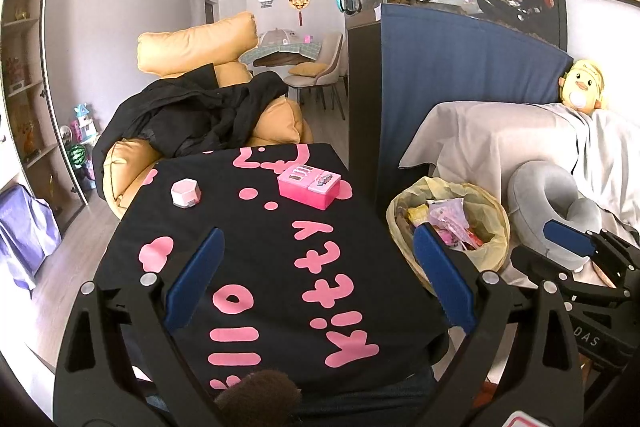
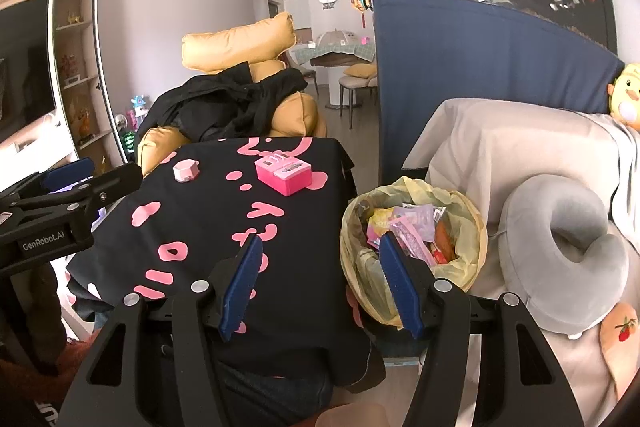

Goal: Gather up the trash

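**Two open claws above a cleared tabletop, trash gathered in the bin**

Two claws are shown, each with its blue pads spread wide and nothing between them. The left claw [image 1: 320, 275] hangs over the black cloth with pink lettering [image 1: 280, 267] that covers the tabletop. The right claw [image 2: 320, 283] hangs at the right edge of the same cloth, its left pad over the fabric and its right pad in front of the trash bin [image 2: 412, 243].

The trash bin, lined with a yellowish bag, stands on the floor just to the right of the tabletop, between it and the covered sofa [image 2: 500, 147]. From the left claw it lies ahead and to the right, beyond the right pad [image 1: 448, 223]; from the right claw it lies directly ahead, slightly right of centre. Inside it are crumpled wrappers [image 2: 416, 227], pink, yellow and red, piled to near the rim.

Farther ahead of both claws, near the far edge of the cloth, rest a pink box [image 1: 308, 185] and, to its left and apart from it, a small pale hexagonal case [image 1: 185, 191]. Neither claw touches them.

A grey neck pillow [image 2: 568, 259] lies on the sofa to the right of the bin. Beyond the tabletop, a black coat [image 1: 192, 119] is draped over a tan armchair [image 1: 200, 47].
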Action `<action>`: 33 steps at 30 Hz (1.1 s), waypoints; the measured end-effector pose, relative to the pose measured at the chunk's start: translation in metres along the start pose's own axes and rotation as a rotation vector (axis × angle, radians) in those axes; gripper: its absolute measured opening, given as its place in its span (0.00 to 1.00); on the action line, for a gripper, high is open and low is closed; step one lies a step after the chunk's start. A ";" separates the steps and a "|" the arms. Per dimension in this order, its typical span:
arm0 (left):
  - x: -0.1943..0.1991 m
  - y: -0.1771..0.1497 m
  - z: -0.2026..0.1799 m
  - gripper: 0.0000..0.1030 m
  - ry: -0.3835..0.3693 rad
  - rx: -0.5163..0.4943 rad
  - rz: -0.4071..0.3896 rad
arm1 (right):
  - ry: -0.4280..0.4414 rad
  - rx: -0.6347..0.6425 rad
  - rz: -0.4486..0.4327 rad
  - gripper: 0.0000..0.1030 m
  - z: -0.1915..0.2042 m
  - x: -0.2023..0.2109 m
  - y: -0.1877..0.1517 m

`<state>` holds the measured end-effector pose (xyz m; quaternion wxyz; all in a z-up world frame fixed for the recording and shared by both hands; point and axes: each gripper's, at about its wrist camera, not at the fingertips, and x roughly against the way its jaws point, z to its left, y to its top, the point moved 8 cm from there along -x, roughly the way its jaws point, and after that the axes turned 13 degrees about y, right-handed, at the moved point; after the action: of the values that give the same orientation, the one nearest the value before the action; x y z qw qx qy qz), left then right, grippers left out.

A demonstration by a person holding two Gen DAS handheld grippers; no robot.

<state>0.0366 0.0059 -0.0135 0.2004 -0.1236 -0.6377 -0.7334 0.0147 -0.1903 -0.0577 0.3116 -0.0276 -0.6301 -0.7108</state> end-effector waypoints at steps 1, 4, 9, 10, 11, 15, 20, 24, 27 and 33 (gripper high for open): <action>0.000 0.000 0.000 0.88 0.001 0.001 0.000 | -0.001 0.000 0.000 0.56 0.000 0.000 0.000; 0.000 0.000 0.000 0.88 -0.001 -0.001 0.003 | -0.001 -0.003 0.000 0.56 0.000 0.000 0.000; 0.000 0.000 0.000 0.88 0.000 0.001 0.000 | 0.003 -0.007 -0.001 0.56 -0.001 0.001 0.000; 0.000 0.000 0.001 0.88 0.000 0.001 0.000 | 0.001 -0.006 -0.002 0.56 -0.001 0.001 0.000; 0.000 0.000 0.000 0.88 0.000 0.000 0.000 | 0.000 -0.006 -0.002 0.56 -0.001 0.002 0.000; 0.000 0.000 0.000 0.88 0.000 0.000 0.002 | 0.000 -0.010 -0.004 0.56 -0.002 0.001 0.001; 0.000 0.000 0.000 0.88 -0.001 0.001 0.001 | 0.001 -0.011 -0.003 0.56 -0.002 0.001 0.001; 0.000 0.000 0.001 0.88 0.000 0.001 0.001 | 0.003 -0.017 -0.003 0.56 -0.002 0.001 0.000; 0.000 0.000 0.001 0.88 -0.001 0.001 0.003 | 0.002 -0.016 -0.005 0.56 -0.002 0.001 0.000; 0.000 0.000 0.001 0.88 -0.001 0.001 0.002 | -0.003 -0.017 -0.005 0.56 -0.002 0.001 -0.001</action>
<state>0.0371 0.0066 -0.0135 0.2010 -0.1247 -0.6379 -0.7329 0.0140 -0.1925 -0.0590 0.3089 -0.0298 -0.6244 -0.7168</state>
